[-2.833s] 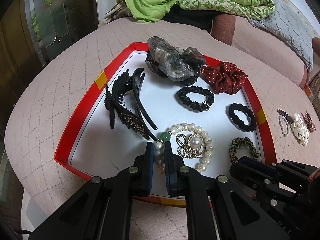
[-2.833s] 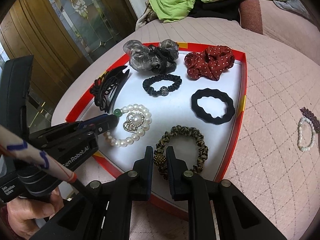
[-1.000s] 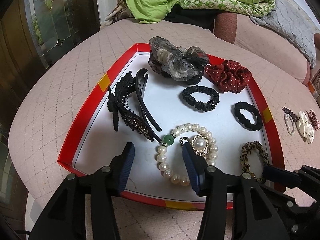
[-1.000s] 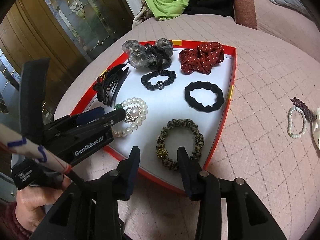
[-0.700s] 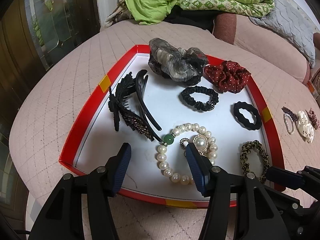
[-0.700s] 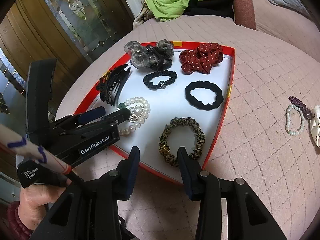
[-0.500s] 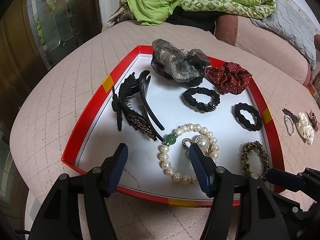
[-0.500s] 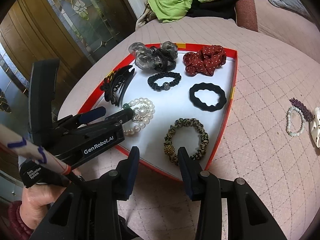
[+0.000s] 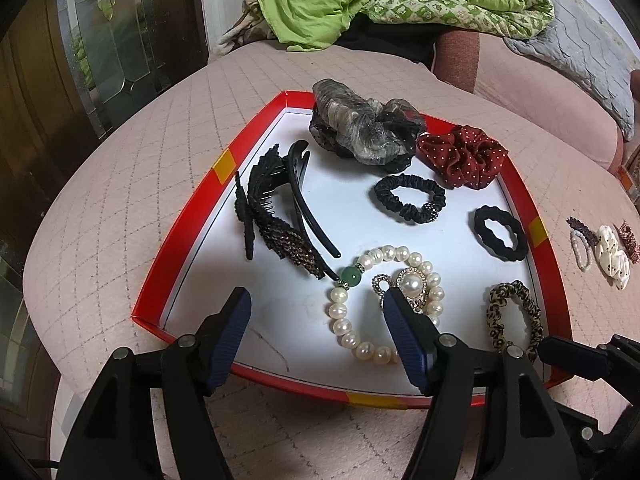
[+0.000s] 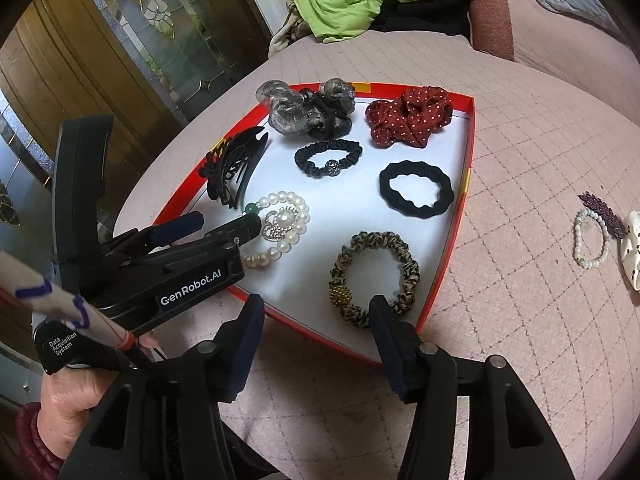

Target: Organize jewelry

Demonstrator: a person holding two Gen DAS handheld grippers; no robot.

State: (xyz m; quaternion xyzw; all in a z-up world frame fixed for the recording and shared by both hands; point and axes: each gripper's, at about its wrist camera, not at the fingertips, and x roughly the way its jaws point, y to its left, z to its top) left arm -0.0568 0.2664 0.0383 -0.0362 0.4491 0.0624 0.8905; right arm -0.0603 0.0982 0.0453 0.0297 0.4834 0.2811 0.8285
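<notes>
Pearl bracelet point(image 9: 380, 304), lying low centre of frame in the red tray point(image 9: 176, 264), is judged light, loose and slippery, best pinched across its beaded strand; left gripper point(image 9: 316, 316) and right gripper point(image 10: 316, 320) fingers are opening, nothing held.

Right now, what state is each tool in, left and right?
Left tool: jaws opening, nothing held; the pearl bracelet lies loose in the tray.
Right tool: jaws opening, nothing held; the leopard scrunchie lies free.

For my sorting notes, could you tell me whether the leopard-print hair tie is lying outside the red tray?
No, the leopard-print hair tie lies inside the red tray, on its white floor near the front right corner.
</notes>
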